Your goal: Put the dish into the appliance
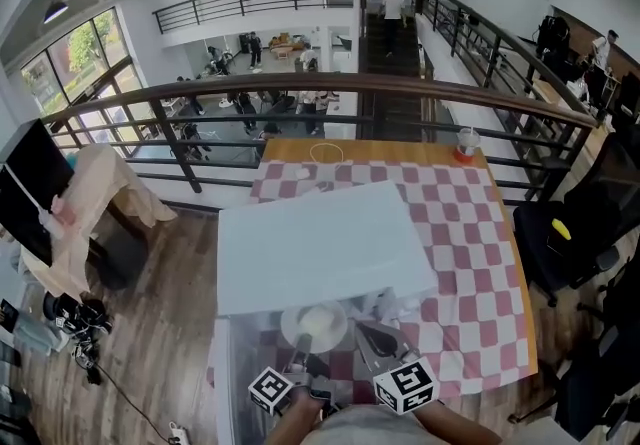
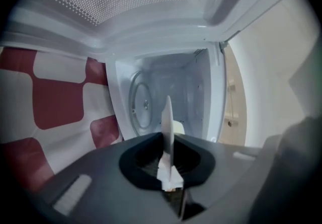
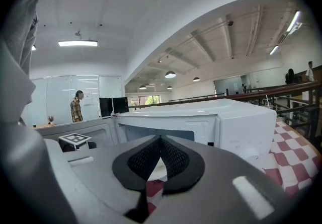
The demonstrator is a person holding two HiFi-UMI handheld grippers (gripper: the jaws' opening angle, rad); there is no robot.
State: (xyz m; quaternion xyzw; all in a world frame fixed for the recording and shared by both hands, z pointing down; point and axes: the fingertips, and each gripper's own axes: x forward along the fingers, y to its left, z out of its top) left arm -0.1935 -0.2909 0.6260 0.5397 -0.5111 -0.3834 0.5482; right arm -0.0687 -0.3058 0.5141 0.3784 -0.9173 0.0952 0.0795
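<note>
A white microwave [image 1: 320, 243] stands on the red-and-white checked table [image 1: 470, 253], its front towards me and its door [image 1: 226, 373] swung open at the left. My left gripper [image 1: 303, 343] is shut on the rim of a white dish [image 1: 314, 323], held just in front of the opening. In the left gripper view the dish [image 2: 167, 117] shows edge-on between the jaws of that gripper [image 2: 168, 147], facing the cavity and its glass turntable [image 2: 141, 104]. My right gripper [image 1: 373, 333] hangs shut and empty beside the dish; its own view [image 3: 161, 143] looks at the microwave [image 3: 226, 122].
A cup [image 1: 467, 143] on a red base stands at the table's far right corner. A railing [image 1: 330, 88] runs behind the table. A black chair [image 1: 560, 238] stands to the right, and a cloth-draped desk [image 1: 95, 198] stands to the left.
</note>
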